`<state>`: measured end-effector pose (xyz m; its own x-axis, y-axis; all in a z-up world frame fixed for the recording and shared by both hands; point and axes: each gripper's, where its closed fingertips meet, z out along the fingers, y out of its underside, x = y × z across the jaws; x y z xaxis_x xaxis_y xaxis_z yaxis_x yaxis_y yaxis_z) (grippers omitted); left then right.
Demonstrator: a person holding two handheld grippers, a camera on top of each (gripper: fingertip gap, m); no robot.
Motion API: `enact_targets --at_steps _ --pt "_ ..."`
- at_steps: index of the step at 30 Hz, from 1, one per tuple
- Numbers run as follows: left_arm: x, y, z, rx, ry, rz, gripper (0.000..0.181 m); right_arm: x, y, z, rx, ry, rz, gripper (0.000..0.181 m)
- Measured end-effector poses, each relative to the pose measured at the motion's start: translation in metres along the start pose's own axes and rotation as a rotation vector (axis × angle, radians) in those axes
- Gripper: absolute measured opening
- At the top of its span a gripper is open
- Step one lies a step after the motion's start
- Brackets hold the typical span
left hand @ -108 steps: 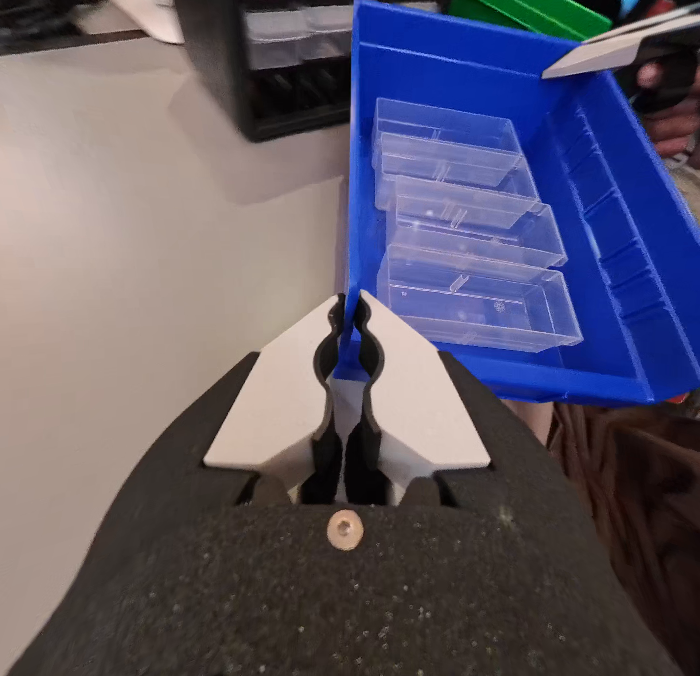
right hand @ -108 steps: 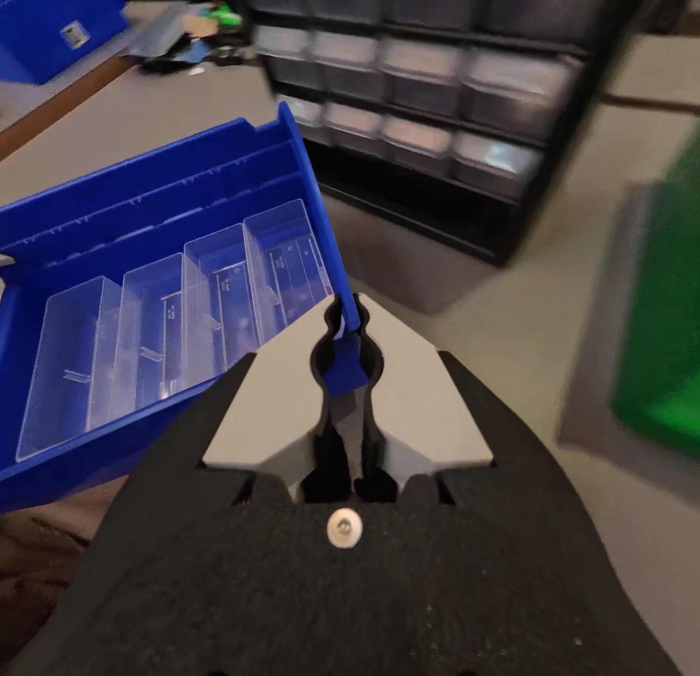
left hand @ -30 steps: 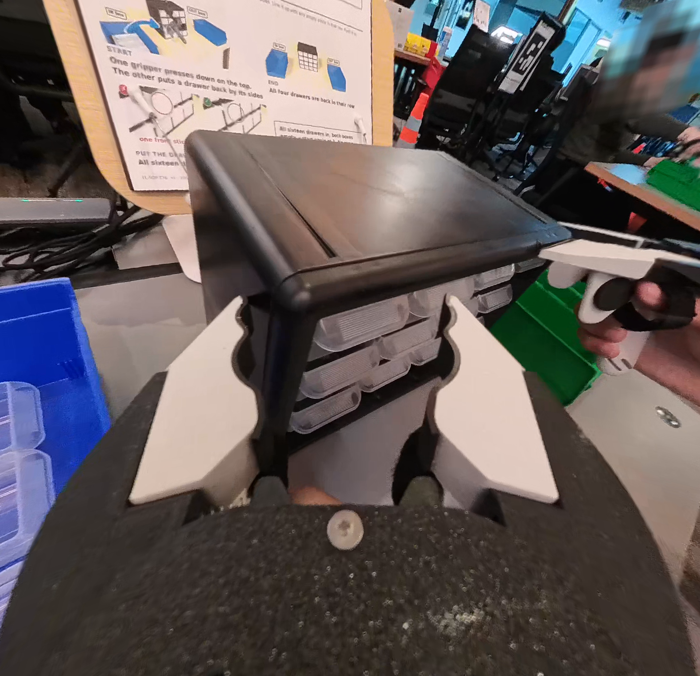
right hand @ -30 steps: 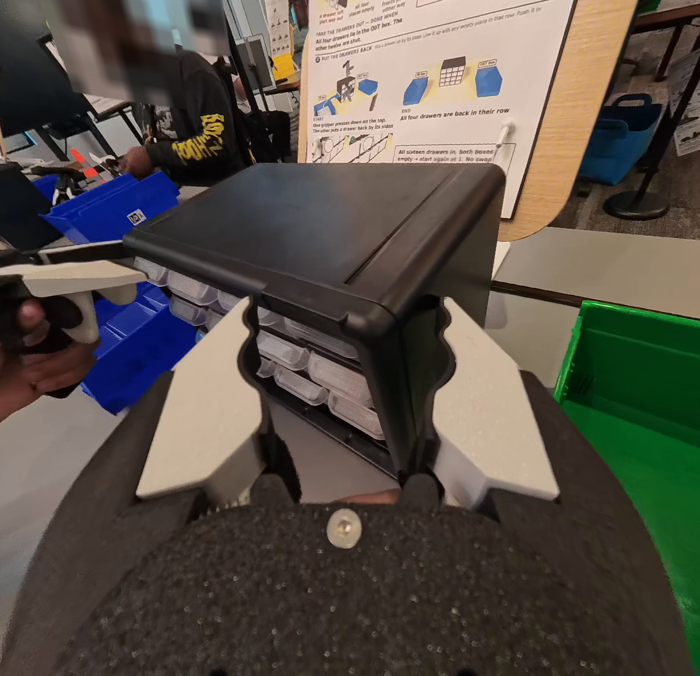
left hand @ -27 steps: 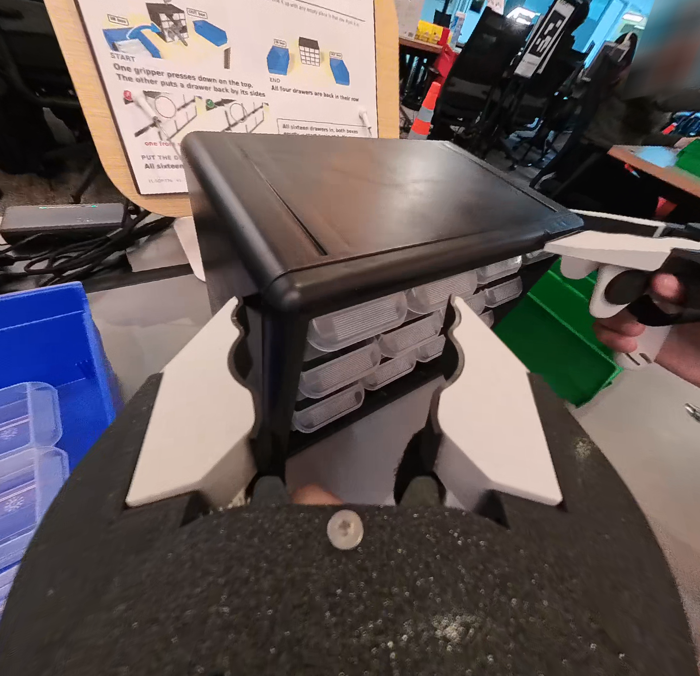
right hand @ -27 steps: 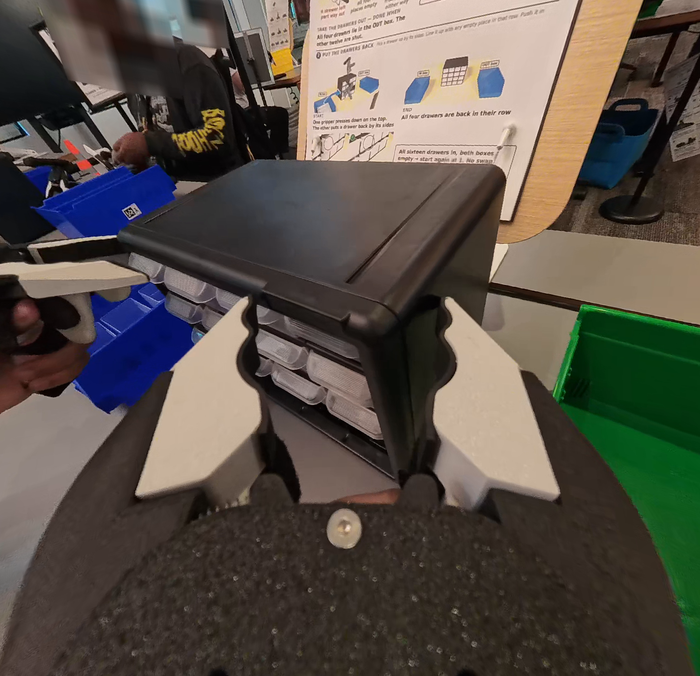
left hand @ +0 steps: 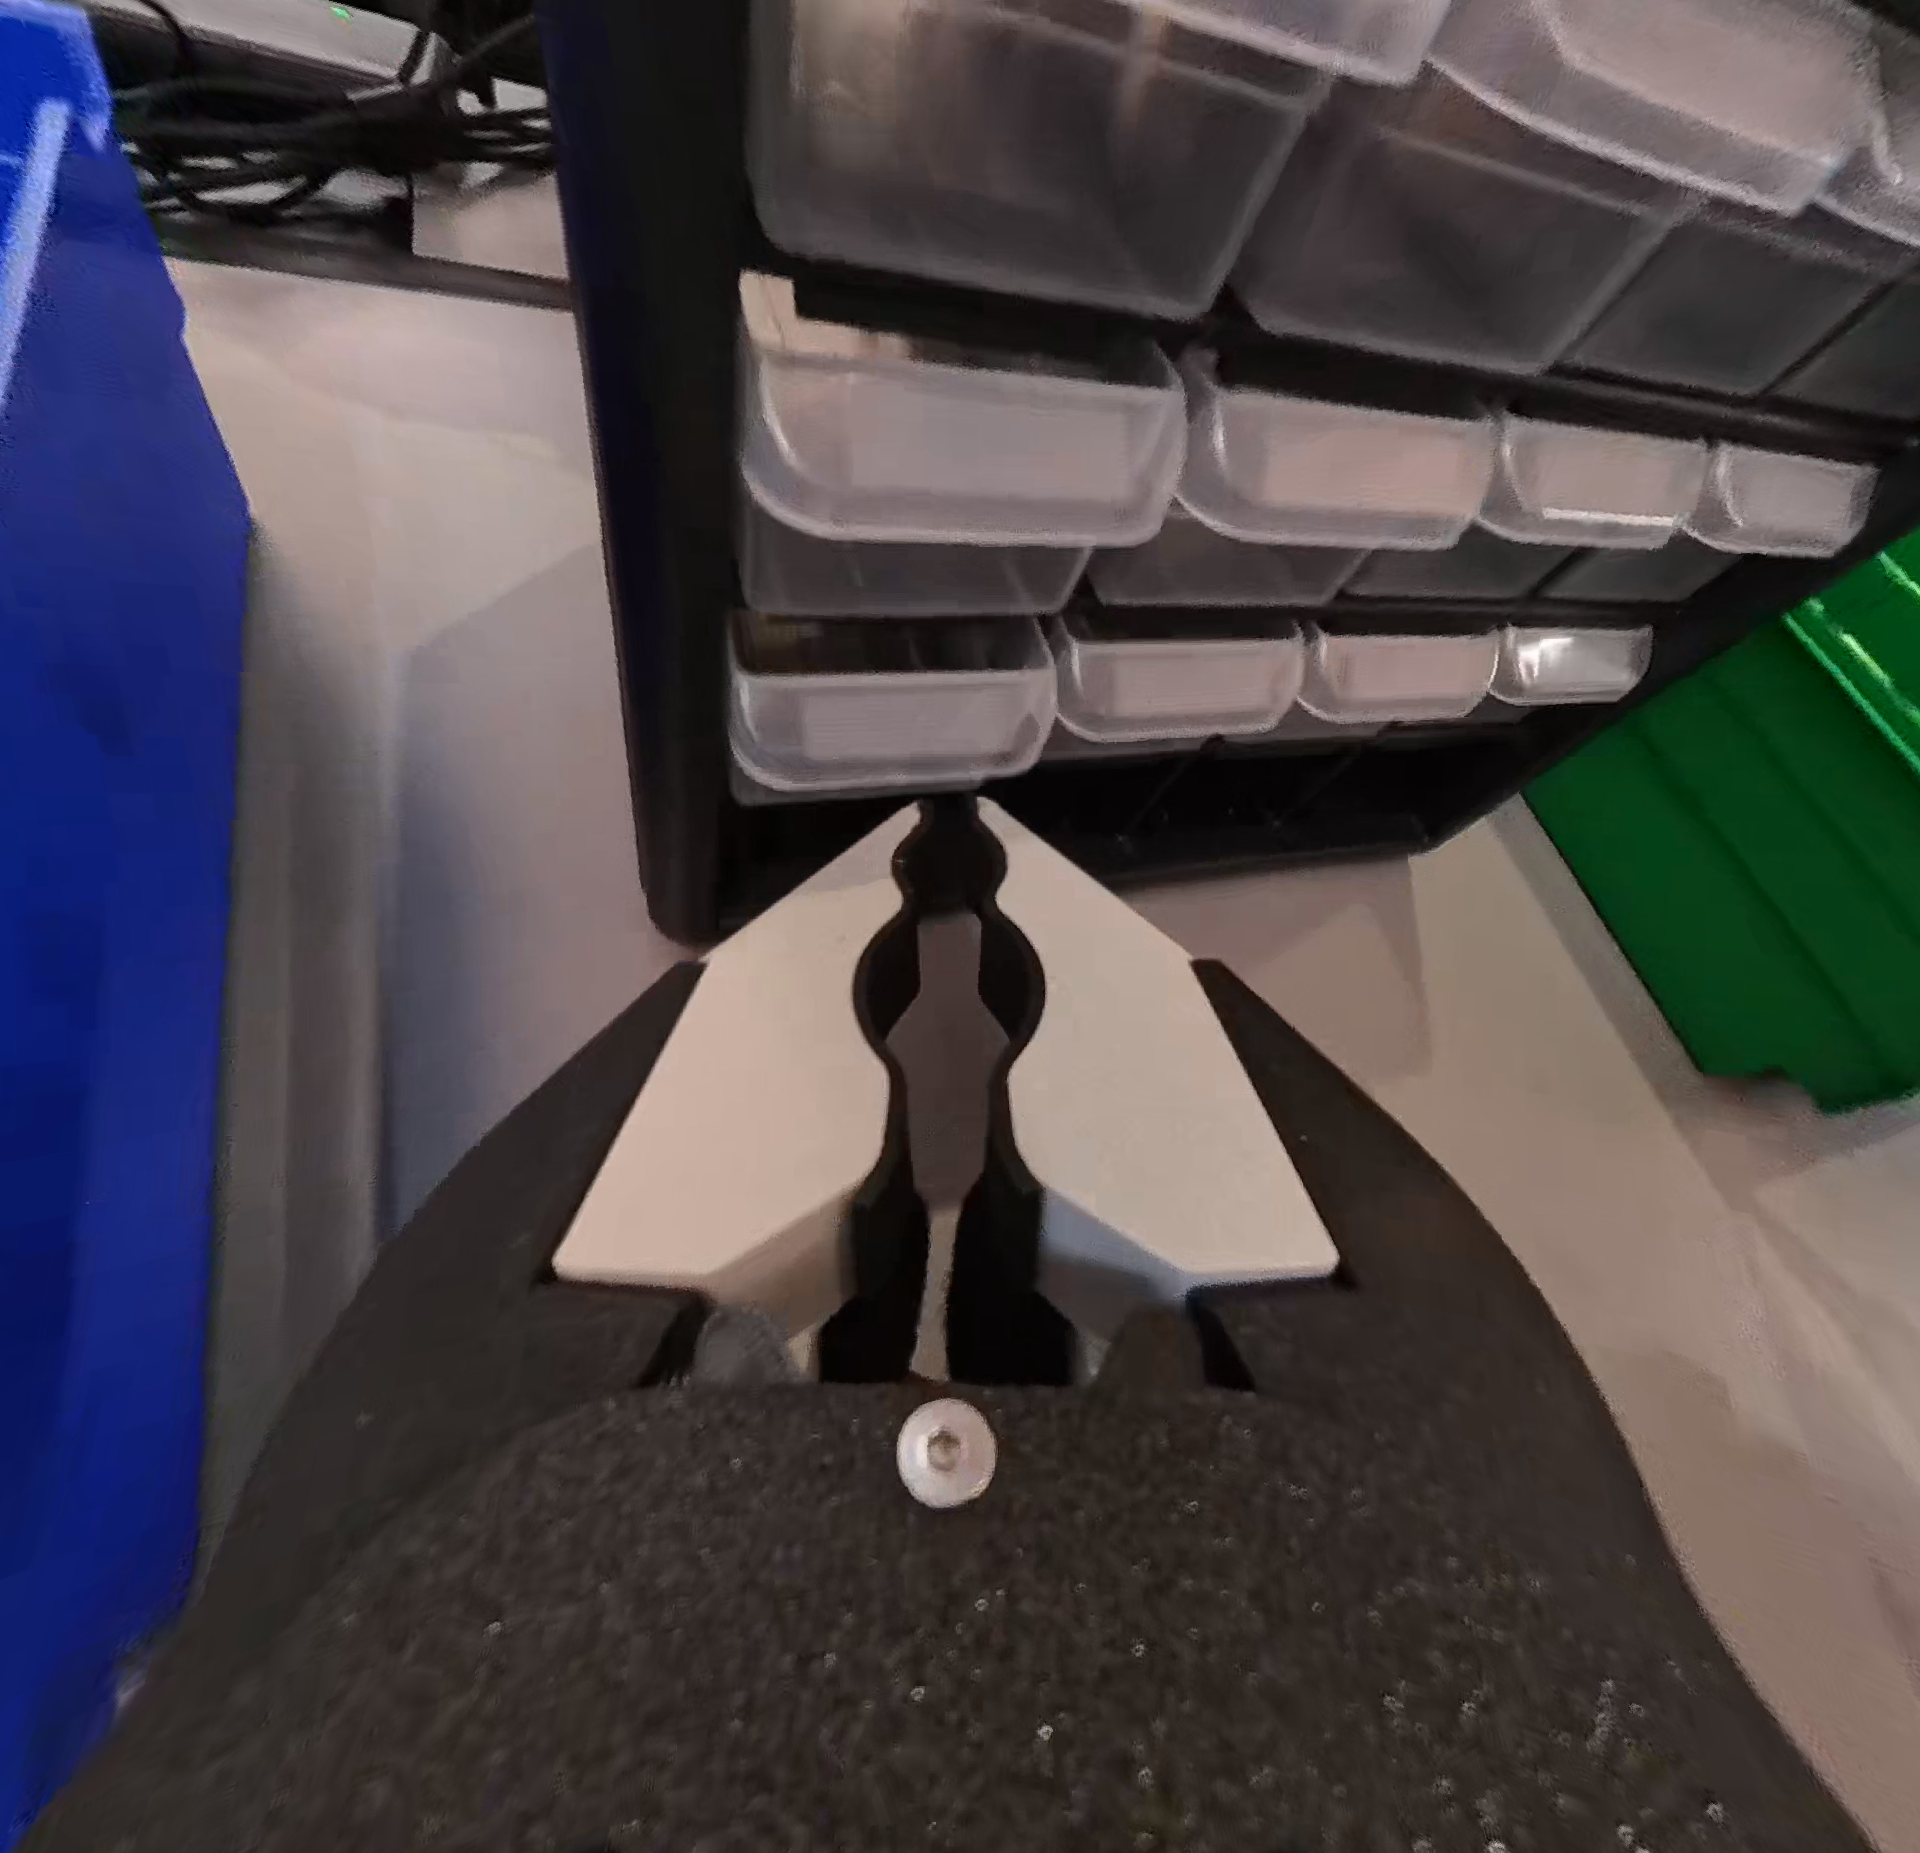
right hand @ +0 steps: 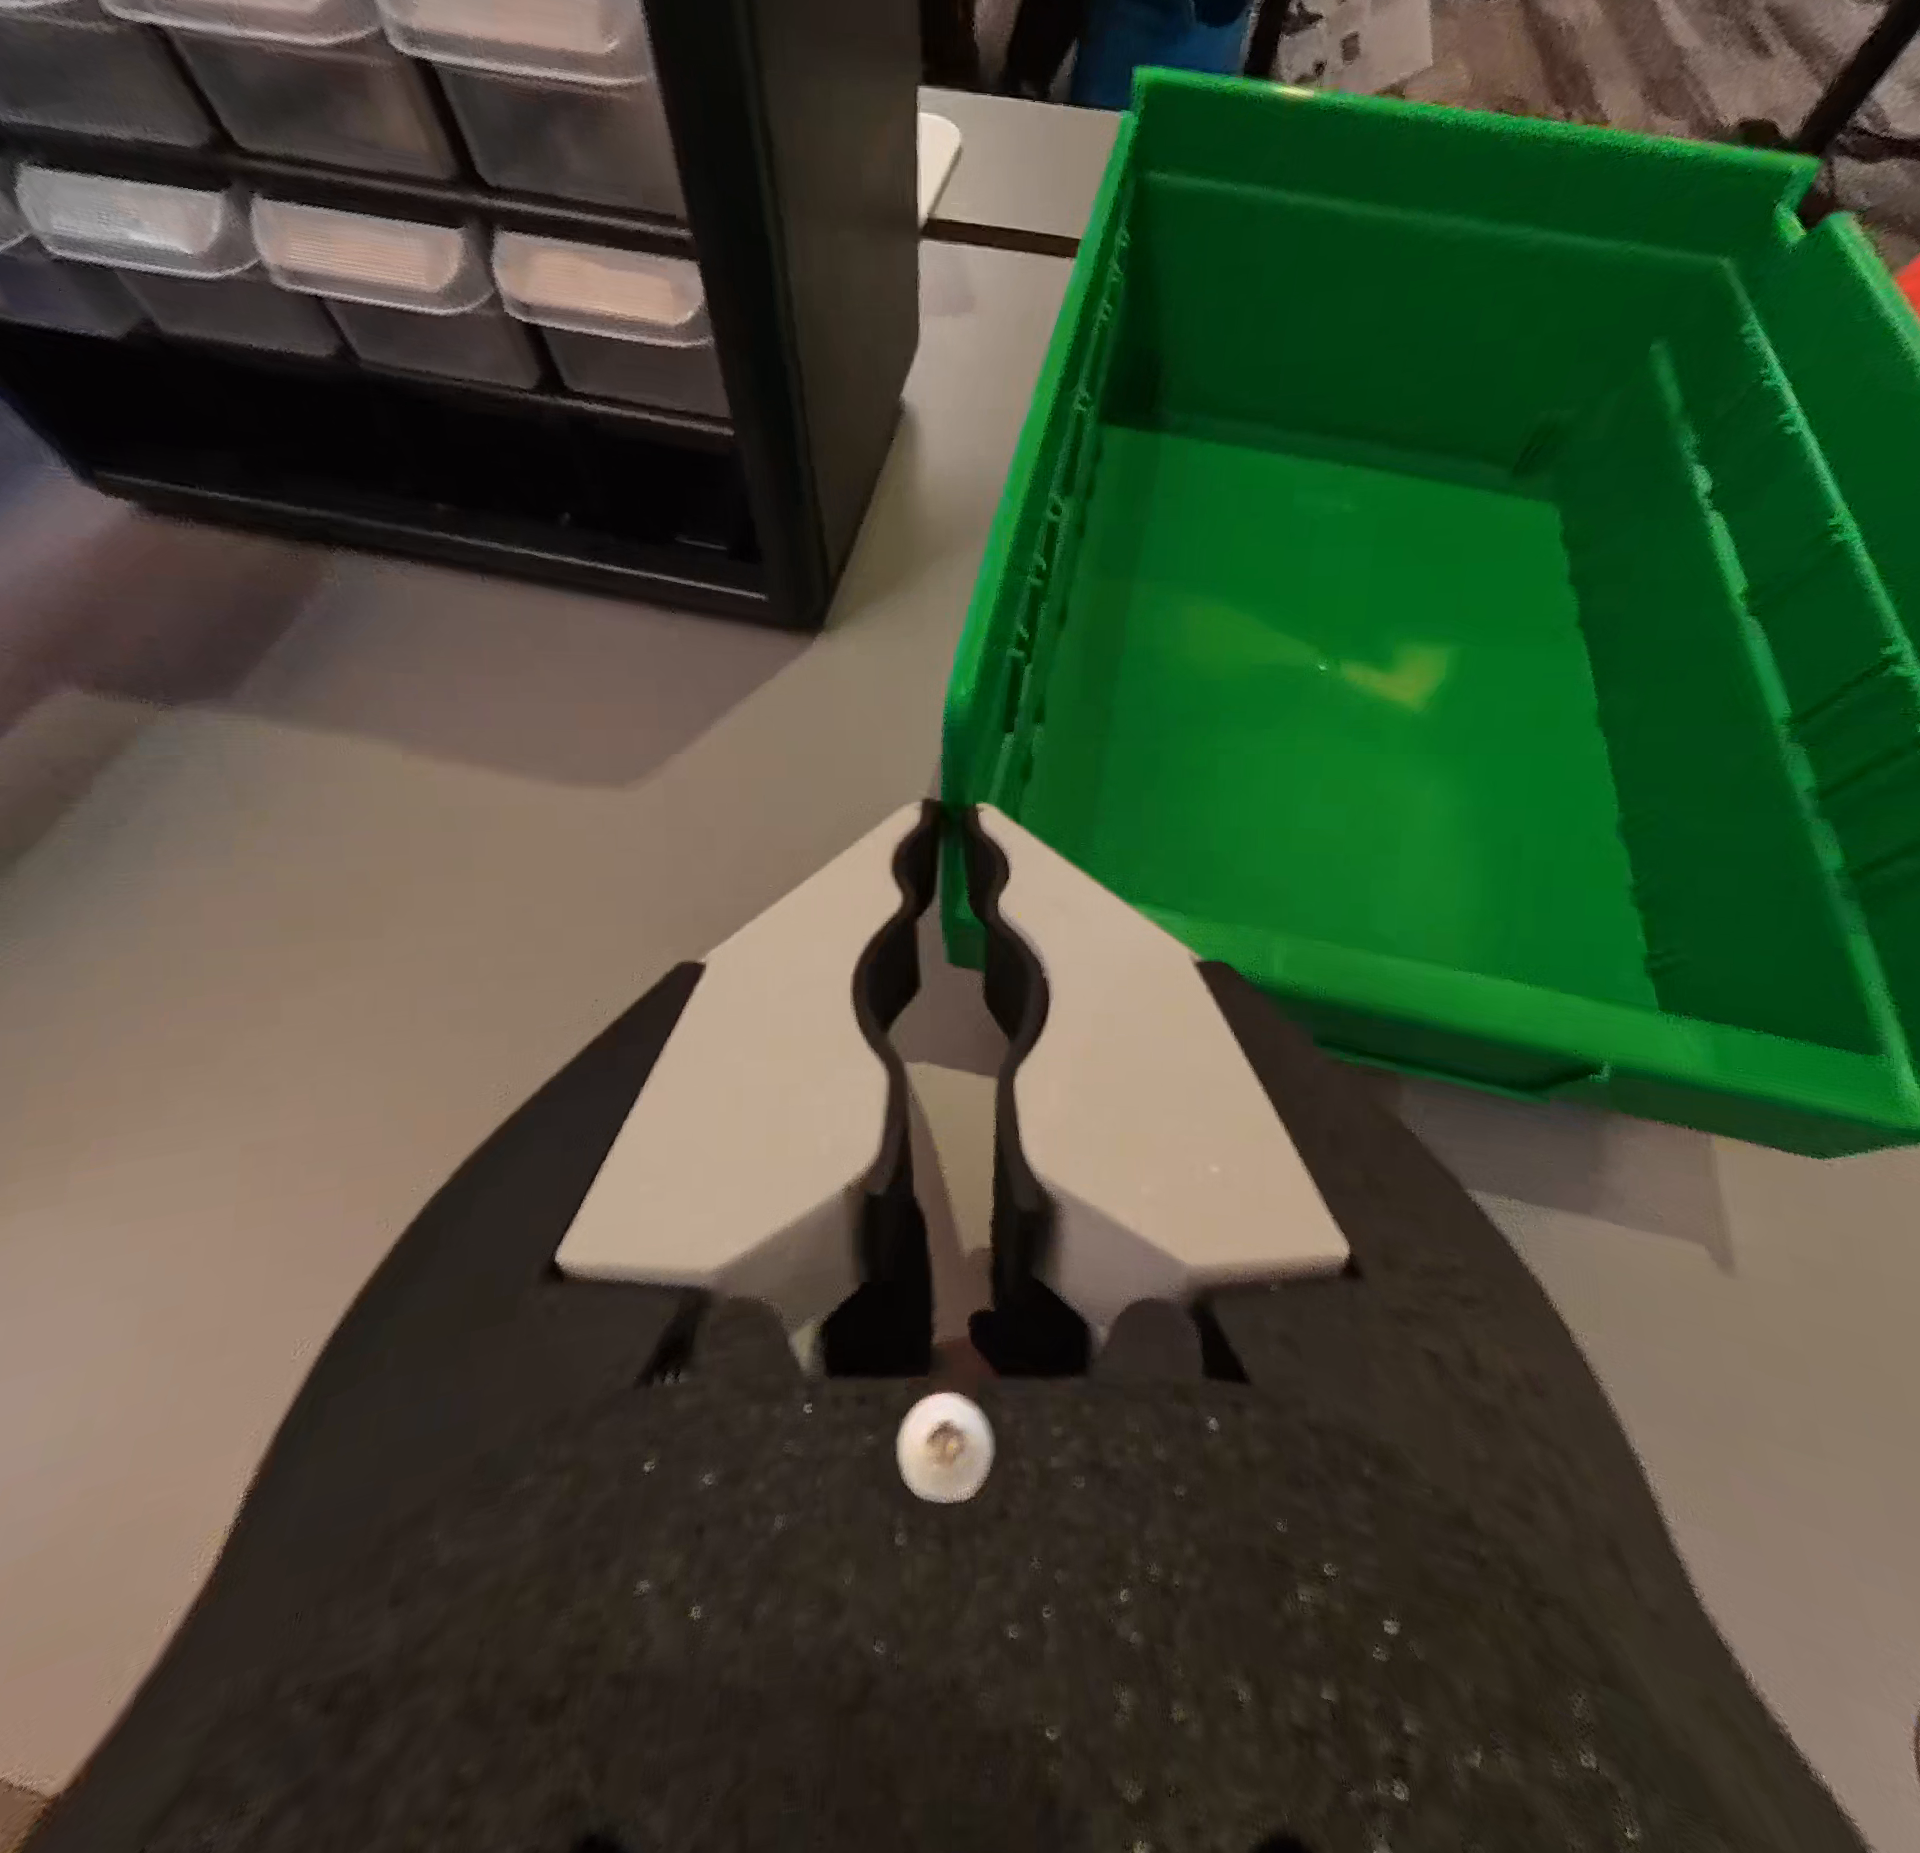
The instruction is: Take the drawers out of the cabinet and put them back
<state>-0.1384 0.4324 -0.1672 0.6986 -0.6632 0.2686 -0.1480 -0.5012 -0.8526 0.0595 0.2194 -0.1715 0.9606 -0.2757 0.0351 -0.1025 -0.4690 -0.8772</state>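
The black cabinet [left hand: 665,556] stands on the grey table with rows of clear drawers [left hand: 883,707] in it. Its bottom row of slots [left hand: 1226,816] is dark and empty. My left gripper [left hand: 948,818] is shut and empty, with its tips just below the lowest left drawer. In the right wrist view the cabinet [right hand: 800,297] is at the upper left. My right gripper [right hand: 956,816] is shut on the near left corner of the empty green bin [right hand: 1351,1034].
The blue bin [left hand: 104,764] stands close on the left of the cabinet, and its inside is out of view. The green bin [left hand: 1766,868] stands right of the cabinet. Cables [left hand: 312,130] lie behind. Bare grey table [right hand: 364,920] lies in front.
Both grippers were open around the cabinet's top front corners. Now both are shut and lower: the left in front of the bottom left drawers, the right at the green bin's corner.
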Motion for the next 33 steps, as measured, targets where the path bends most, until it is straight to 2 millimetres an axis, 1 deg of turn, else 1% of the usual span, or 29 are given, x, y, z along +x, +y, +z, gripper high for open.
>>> enact_targets --at_steps 2,4,6,7,8,9,11,14,16,17,18,21,23,25,28,31,33 --pt "-0.002 -0.008 0.006 0.018 -0.012 0.01 0.001 0.0 0.004 -0.001 0.007 -0.02 0.016 0.002" --pt "-0.004 -0.009 0.013 0.013 -0.015 0.015 0.001 -0.002 0.012 0.0 -0.031 -0.042 0.023 0.0" --pt "-0.004 -0.009 0.015 0.014 -0.013 0.001 0.001 -0.002 0.015 0.0 -0.033 -0.037 0.014 0.0" --pt "-0.004 -0.008 0.016 0.011 -0.012 0.008 0.002 -0.002 0.015 -0.001 -0.028 -0.037 0.01 0.003" --pt "-0.005 -0.005 0.015 -0.006 -0.013 0.015 0.004 -0.003 0.012 -0.003 -0.017 -0.043 0.008 0.011" --pt "-0.004 -0.003 0.012 -0.02 -0.003 0.014 0.006 -0.004 0.01 -0.008 -0.004 -0.045 0.013 0.019" --pt "0.002 -0.005 -0.003 0.002 0.039 0.007 0.007 -0.009 0.007 -0.02 0.024 -0.06 0.03 0.024" --pt "0.01 -0.029 -0.02 0.099 0.056 0.05 0.006 -0.018 0.001 -0.031 0.066 -0.065 0.043 0.026" --pt "0.012 -0.047 -0.025 0.157 0.038 0.1 0.005 -0.016 0.005 -0.027 0.052 -0.01 0.008 0.028" --pt "0.012 -0.053 -0.024 0.168 0.03 0.115 0.004 -0.01 0.008 -0.022 0.033 0.031 -0.015 0.028" --pt "0.012 -0.053 -0.02 0.156 0.026 0.119 0.005 -0.007 0.009 -0.017 0.023 0.055 -0.031 0.028" --pt "0.011 -0.052 -0.013 0.141 0.035 0.102 0.006 -0.005 0.009 -0.006 0.005 0.039 -0.019 0.028" --pt "0.013 -0.047 -0.016 0.125 0.046 0.11 0.008 -0.009 0.007 -0.007 0.009 0.009 0.012 0.029" --pt "0.011 -0.045 -0.024 0.134 0.036 0.136 0.007 -0.015 0.008 -0.011 0.026 -0.013 0.041 0.029" --pt "0.008 -0.052 -0.037 0.175 0.044 0.132 0.007 -0.021 0.017 -0.009 0.001 -0.014 0.02 0.029" --pt "0.005 -0.063 -0.033 0.187 0.037 0.131 0.007 -0.025 0.012 -0.005 0.013 -0.037 0.007 0.029" --pt "0.003 -0.066 -0.028 0.177 0.035 0.131 0.008 -0.025 0.008 -0.006 0.026 -0.046 0.018 0.029"
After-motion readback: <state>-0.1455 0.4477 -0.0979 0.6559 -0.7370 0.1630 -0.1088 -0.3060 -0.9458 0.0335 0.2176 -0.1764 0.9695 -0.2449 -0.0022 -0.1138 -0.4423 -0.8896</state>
